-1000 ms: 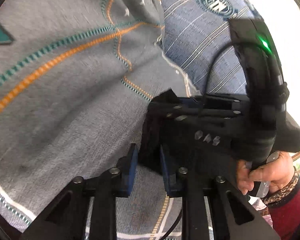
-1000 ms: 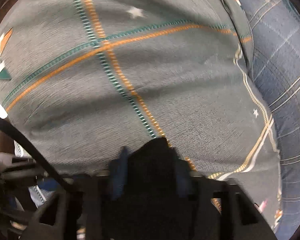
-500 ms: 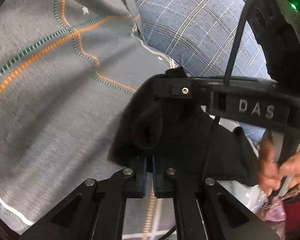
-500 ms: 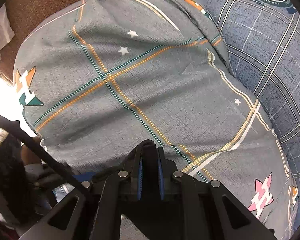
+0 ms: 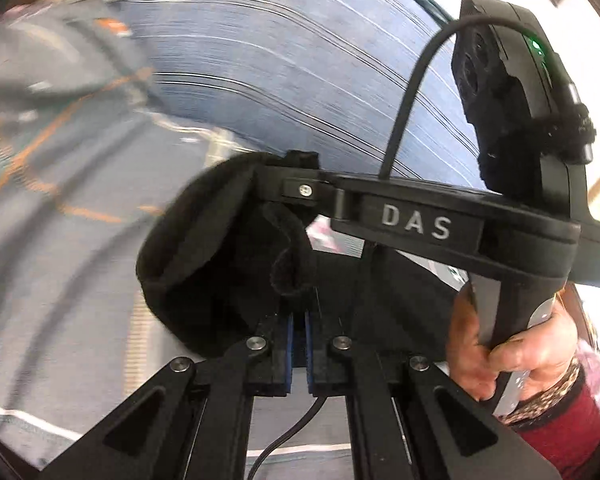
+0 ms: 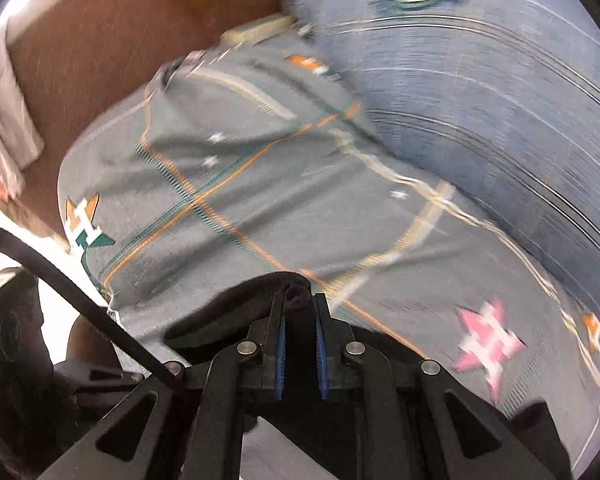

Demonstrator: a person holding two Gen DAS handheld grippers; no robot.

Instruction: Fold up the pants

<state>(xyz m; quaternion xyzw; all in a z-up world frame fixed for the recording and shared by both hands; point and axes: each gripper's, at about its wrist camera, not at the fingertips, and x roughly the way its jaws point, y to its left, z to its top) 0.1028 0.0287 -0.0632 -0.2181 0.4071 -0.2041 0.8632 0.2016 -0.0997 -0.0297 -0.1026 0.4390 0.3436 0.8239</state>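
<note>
Both grippers are pinching the black pants w/ jaws nearly closed. Left gripper (image 5: 297, 344) is clamping a bunched edge of the pants (image 5: 220, 264); fabric is billowing up and to the left of its fingertips, hanging above the grey patterned bed cover (image 5: 60, 240). Right gripper (image 6: 300, 320) is biting a rolled hem of the same pants (image 6: 228, 312), cloth trailing left toward the other tool. In the left wrist view the right gripper is reaching in from the right and crossing just beyond the left one's tips, so the two grips are sitting close together. Long axis of the pants can't be told; probably dangling below. Blue plaid pillow (image 6: 500, 120) is lying beyond. Frames are motion-blurred.
</note>
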